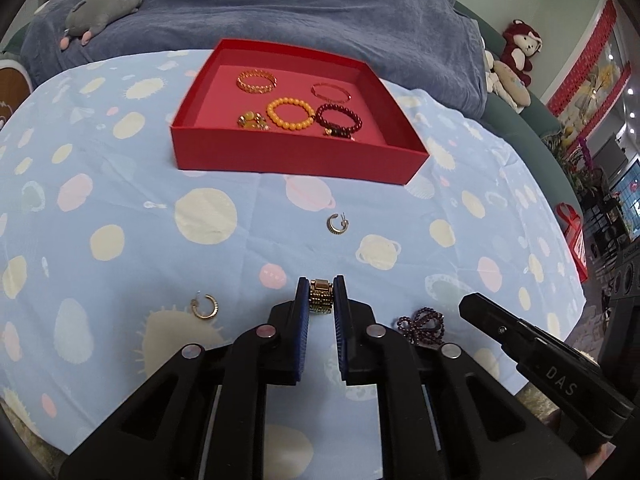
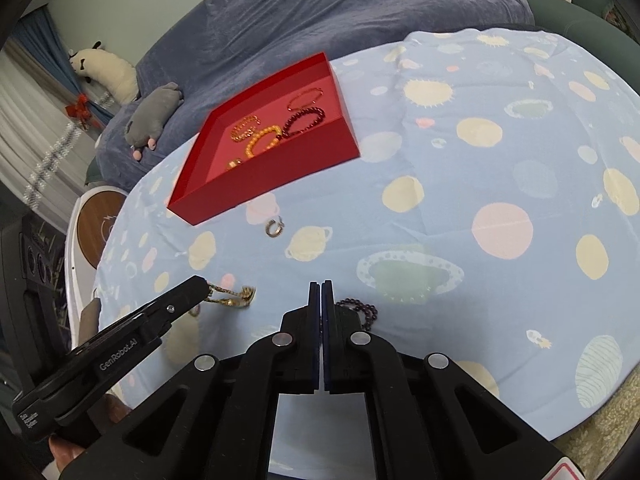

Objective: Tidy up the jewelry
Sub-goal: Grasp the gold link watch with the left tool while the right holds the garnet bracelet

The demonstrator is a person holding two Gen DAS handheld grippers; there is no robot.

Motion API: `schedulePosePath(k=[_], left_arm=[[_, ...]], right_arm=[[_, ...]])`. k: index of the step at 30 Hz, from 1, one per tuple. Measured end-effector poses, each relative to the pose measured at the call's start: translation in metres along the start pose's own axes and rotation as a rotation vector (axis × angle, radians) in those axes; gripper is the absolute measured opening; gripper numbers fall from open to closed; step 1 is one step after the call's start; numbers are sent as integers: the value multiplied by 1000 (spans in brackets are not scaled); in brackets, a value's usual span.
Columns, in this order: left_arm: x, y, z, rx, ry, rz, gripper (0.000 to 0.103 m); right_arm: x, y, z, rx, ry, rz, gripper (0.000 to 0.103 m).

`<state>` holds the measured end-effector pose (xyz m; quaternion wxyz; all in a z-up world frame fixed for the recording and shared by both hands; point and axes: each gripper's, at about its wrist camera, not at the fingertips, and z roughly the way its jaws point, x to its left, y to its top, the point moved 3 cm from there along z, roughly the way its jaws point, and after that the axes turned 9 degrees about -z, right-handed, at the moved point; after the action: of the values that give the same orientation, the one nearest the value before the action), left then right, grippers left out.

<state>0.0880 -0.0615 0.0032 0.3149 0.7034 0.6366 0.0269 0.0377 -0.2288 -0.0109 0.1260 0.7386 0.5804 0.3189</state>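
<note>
My left gripper point(image 1: 321, 283) is shut on a gold link bracelet point(image 1: 321, 300), which in the right wrist view dangles from its tip point(image 2: 231, 297). My right gripper point(image 2: 321, 285) is shut with nothing visible between its pads. A purple bead bracelet point(image 2: 362, 309) lies bunched on the cloth just right of its fingers, also visible as purple beads point(image 1: 423, 322) in the left wrist view. Two gold hoop earrings lie loose, one in mid-table point(image 1: 337, 224) and one to the left point(image 1: 205, 306). The red box point(image 1: 296, 162) beyond holds several bracelets.
The round table wears a light blue planet-print cloth point(image 1: 120, 184) and curves away at left and right. Behind it a blue blanket point(image 1: 320, 8) covers a sofa with a grey plush toy point(image 1: 106, 4). A red and white plush point(image 1: 520, 46) sits at the far right.
</note>
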Motion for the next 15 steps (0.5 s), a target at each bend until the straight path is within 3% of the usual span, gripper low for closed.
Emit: schedulePosePath(k=[6,7,11,15], left_arm=[[9,0,-18,-20,12,-26,12],[11,-1,-19,-20,13,-30,12],[14,-8,-23,-17,22,-33,12],[16,-14,-25,-6,22,-36,12]], right_arm=[[0,-4,-5,-1,-3,0,2],[-1,-7,-3,11,-7,6,4],[-6,-17,7,51,-18,9,29],[-8,-22,19,84,-17,27,30]])
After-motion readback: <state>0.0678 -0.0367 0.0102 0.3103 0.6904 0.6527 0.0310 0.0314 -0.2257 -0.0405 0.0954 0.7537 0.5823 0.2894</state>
